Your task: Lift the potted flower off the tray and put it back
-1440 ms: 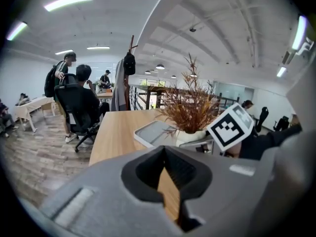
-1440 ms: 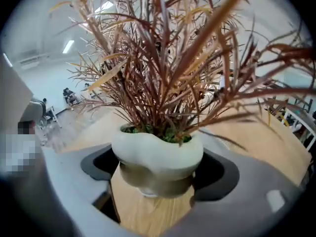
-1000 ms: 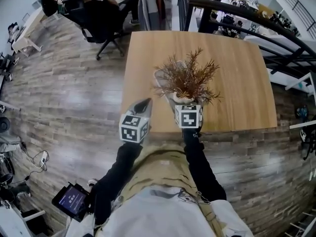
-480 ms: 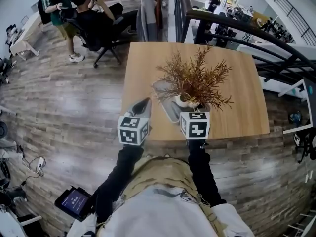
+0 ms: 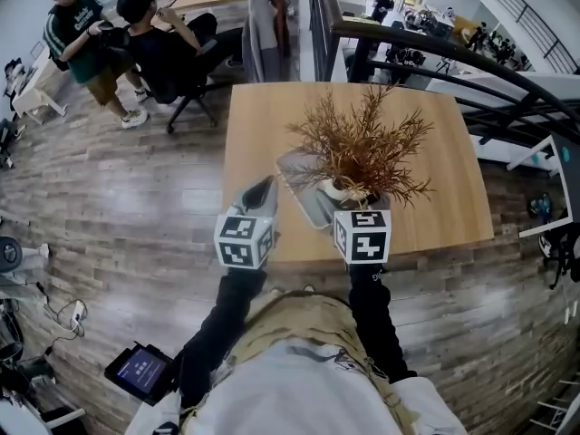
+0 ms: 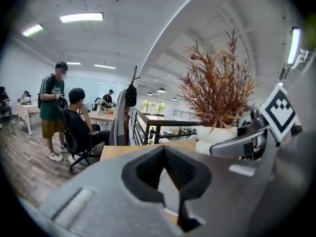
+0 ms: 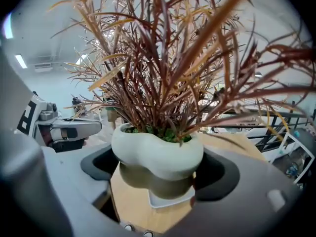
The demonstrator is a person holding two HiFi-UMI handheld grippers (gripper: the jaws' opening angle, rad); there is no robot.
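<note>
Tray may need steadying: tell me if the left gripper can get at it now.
Probably yes: the tray lies just right of the left gripper, nothing between, and the right gripper holds the potted flower. The left jaws are shut, though.

The potted flower (image 5: 358,143) hides seemingly most of the right side of the tray (image 5: 299,193)

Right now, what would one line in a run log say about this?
right gripper: jaws shut on potted flower | tray: on table, flower held above it | left gripper: jaws together, empty
</note>
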